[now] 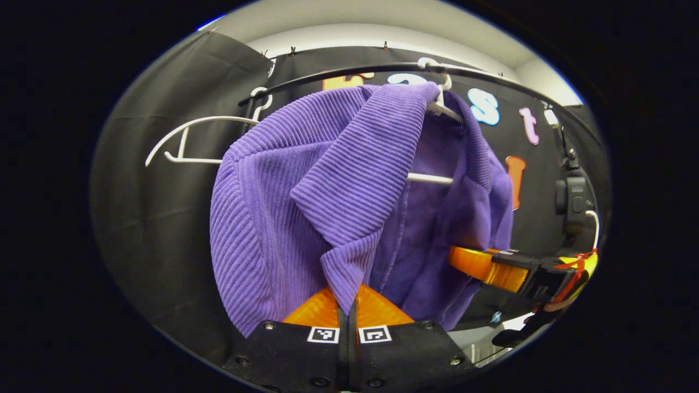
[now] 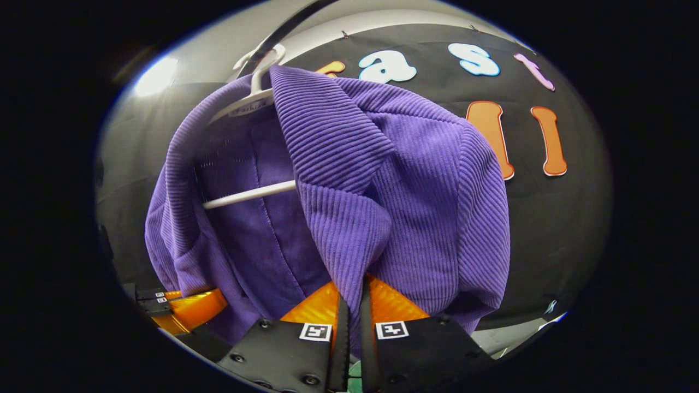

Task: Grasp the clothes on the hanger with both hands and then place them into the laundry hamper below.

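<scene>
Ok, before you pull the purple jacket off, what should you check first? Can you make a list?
1. Left gripper shut on a front flap of the purple jacket: ok.
2. Right gripper shut on the other front flap: ok.
3. Jacket off the white hanger: not ok, it hangs there.
4. Hanger hooked on the rail: ok.
5. Empty hanger beside, apart from the jacket: ok.
6. Hamper sits right below: cannot tell.
</scene>
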A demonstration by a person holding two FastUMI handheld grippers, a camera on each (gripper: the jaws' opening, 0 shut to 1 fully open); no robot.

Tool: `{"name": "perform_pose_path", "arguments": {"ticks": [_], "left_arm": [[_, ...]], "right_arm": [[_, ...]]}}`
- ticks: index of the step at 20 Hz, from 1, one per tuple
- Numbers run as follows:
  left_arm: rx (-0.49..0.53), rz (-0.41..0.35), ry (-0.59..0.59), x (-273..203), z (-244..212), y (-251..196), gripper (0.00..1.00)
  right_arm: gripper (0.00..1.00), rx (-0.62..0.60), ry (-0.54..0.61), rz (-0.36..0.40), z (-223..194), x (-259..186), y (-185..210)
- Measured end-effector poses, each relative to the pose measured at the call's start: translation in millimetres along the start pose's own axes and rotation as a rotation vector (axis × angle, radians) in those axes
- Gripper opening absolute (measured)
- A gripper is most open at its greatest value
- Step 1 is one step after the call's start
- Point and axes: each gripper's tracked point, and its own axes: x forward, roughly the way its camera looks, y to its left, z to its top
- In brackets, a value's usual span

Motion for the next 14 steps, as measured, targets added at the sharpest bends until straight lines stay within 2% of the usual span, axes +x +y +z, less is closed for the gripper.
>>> {"name": "perform_pose_path", "arguments": {"ticks": [5, 9, 10, 11, 14], "left_arm": [[0.007, -0.027, -0.017, -31.4, 12.3, 9.5, 0.00], [0.022, -0.088, -0.040, -51.1, 23.8, 4.2, 0.00], [0.029, -0.083, -0.043, -55.4, 27.9, 8.1, 0.00], [0.024, -0.079, -0.043, -58.7, 32.3, 11.8, 0.00], [-0.038, -0.060, -0.053, -74.5, 49.8, 27.4, 0.00]], "right_arm": [[0.16, 0.106, 0.086, 0.060, 10.1, -15.0, -19.7], [0.16, 0.112, 0.049, 0.081, 41.1, -29.6, -44.7], [0.23, 0.119, 0.038, 0.092, 49.1, -33.7, -49.5], [0.16, 0.120, 0.027, 0.094, 56.6, -36.5, -56.8], [0.16, 0.133, 0.007, 0.100, 73.3, -44.6, -72.5]]}}
